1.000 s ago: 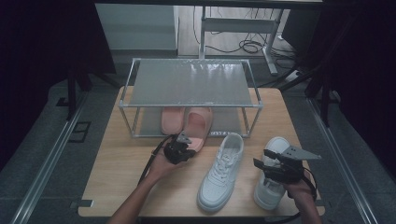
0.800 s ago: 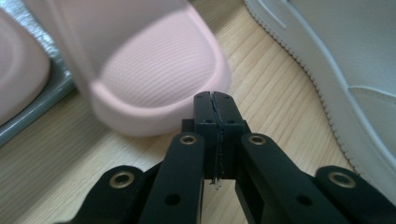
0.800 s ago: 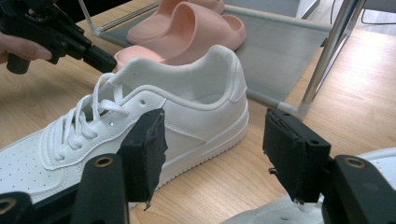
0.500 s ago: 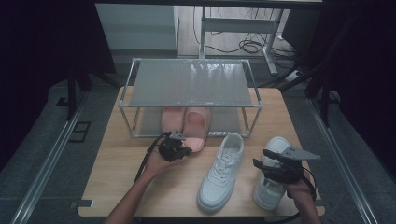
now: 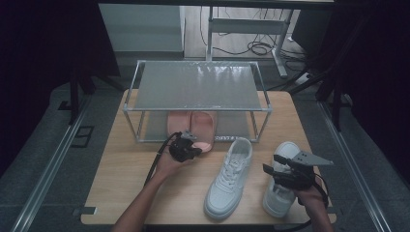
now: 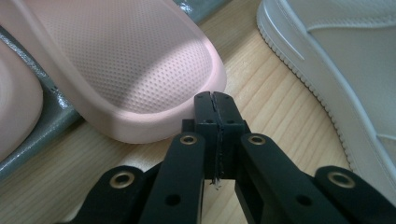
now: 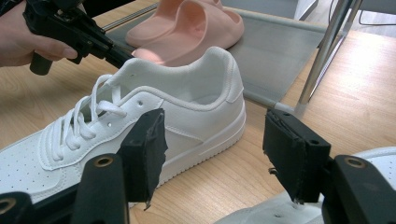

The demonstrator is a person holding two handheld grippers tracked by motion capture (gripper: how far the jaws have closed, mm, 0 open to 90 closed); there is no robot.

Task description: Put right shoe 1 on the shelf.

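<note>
1. Right pink slipper (image 6: 140, 60): it lies on the lower shelf (image 5: 154, 126) of the rack (image 5: 196, 87), at the far middle of the table (image 5: 125, 183). Its near end juts past the shelf edge onto the wood.
2. Left gripper (image 6: 215, 95): the jaws are pressed together with nothing between them. Their tips sit at the slipper's near rim, either touching it or just beside it; which one cannot be told.
3. Change: over the last second this gripper has crept slightly toward the rack, while the slipper lies much as it did. This suggests a closed-jaw nudge to seat the slipper fully on the shelf, a step that looks begun but unfinished.
4. Left pink slipper (image 5: 178, 124): it lies beside its mate on the same shelf, to the left.
5. Rack contents: the lower shelf holds the two slippers, and the top shelf is bare.
6. Left white sneaker (image 5: 227, 179): it is on the table, near and right of the rack, with its heel toward the rack.
7. Right white sneaker (image 5: 285, 150): it is near the table's right edge and is not yet shelved.
8. Right gripper (image 7: 215, 144): the jaws are spread wide and hold nothing. It hangs over the right sneaker and has not shifted.
</note>
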